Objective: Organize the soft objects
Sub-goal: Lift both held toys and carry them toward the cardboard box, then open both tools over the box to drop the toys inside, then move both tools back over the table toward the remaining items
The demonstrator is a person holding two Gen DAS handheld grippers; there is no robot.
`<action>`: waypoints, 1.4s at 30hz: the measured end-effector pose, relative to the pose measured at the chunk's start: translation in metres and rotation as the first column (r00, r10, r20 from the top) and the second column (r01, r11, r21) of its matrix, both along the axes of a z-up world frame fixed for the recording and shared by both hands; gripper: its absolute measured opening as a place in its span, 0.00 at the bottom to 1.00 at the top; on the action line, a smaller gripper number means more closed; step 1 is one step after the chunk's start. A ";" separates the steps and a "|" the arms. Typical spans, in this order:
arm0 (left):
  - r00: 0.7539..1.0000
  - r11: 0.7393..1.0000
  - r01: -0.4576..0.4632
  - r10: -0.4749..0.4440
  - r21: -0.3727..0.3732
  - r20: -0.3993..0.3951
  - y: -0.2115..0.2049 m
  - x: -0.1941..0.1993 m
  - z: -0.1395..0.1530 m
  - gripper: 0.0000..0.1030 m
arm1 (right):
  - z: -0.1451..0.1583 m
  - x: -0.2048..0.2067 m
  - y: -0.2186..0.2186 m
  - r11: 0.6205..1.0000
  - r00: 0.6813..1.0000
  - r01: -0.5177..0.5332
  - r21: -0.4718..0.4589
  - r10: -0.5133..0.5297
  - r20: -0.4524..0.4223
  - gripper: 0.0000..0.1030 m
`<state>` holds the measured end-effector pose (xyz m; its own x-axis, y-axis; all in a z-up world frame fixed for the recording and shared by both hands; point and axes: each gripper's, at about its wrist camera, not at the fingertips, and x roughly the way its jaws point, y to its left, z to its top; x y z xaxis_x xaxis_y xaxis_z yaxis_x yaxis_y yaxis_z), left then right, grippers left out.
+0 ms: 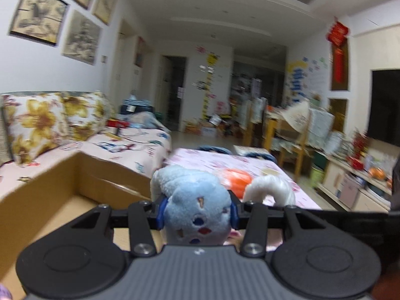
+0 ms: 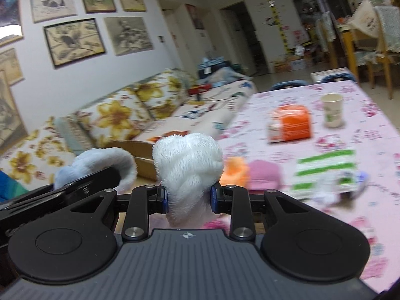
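Sofa-side cardboard box (image 1: 50,190), interior partly hidden

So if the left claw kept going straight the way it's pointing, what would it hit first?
The left claw is shut on the blue plush toy, aimed over the pink tablecloth. Straight ahead, probably the orange pack comes first, though the blur leaves depth uncertain.

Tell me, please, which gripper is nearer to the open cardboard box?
Left. The left gripper, shut on the blue plush toy, is right beside the cardboard box. The right gripper, shut on the white plush piece, is farther out, over the pink tablecloth.
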<state>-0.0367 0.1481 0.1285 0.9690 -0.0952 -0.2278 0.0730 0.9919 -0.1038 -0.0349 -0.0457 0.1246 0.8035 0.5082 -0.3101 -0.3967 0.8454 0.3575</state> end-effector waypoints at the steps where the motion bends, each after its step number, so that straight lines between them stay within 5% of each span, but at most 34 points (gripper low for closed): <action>1: 1.000 1.000 -0.025 0.025 0.001 0.005 0.005 0.000 0.001 0.43 | 0.002 0.002 0.009 1.000 1.000 -0.015 0.006 0.015 0.001 0.35; 13: 0.957 0.946 -0.286 0.273 -0.156 -0.098 0.073 0.007 -0.006 0.44 | 0.005 0.034 0.097 0.985 0.985 -0.172 -0.027 0.172 -0.006 0.39; 15: 0.944 0.933 -0.326 0.311 -0.152 -0.113 0.077 0.008 -0.008 0.45 | 0.000 0.042 0.105 0.979 0.981 -0.194 -0.062 0.193 -0.022 0.46; 17: 0.934 0.925 -0.351 0.336 -0.146 -0.123 0.082 0.008 -0.009 0.50 | -0.005 0.044 0.111 0.977 0.981 -0.194 -0.089 0.191 -0.042 0.74; 18: 0.930 0.921 -0.361 0.344 -0.149 -0.127 0.083 0.008 -0.010 0.52 | -0.006 0.043 0.112 0.977 0.982 -0.189 -0.103 0.186 -0.039 0.79; 22: 0.916 0.904 -0.400 0.387 -0.150 -0.109 0.087 0.004 -0.008 0.77 | -0.002 0.036 0.100 0.983 0.989 -0.145 -0.115 0.145 -0.007 0.99; 26: 0.921 0.909 -0.390 0.383 -0.145 -0.076 0.081 -0.001 -0.004 0.96 | 0.008 0.020 0.066 0.990 0.996 -0.067 -0.124 0.074 0.050 0.98; 42: 0.976 0.975 -0.217 0.217 -0.053 -0.008 0.033 0.002 -0.004 0.99 | 0.002 -0.010 -0.008 0.958 0.980 0.177 -0.228 -0.150 0.130 1.00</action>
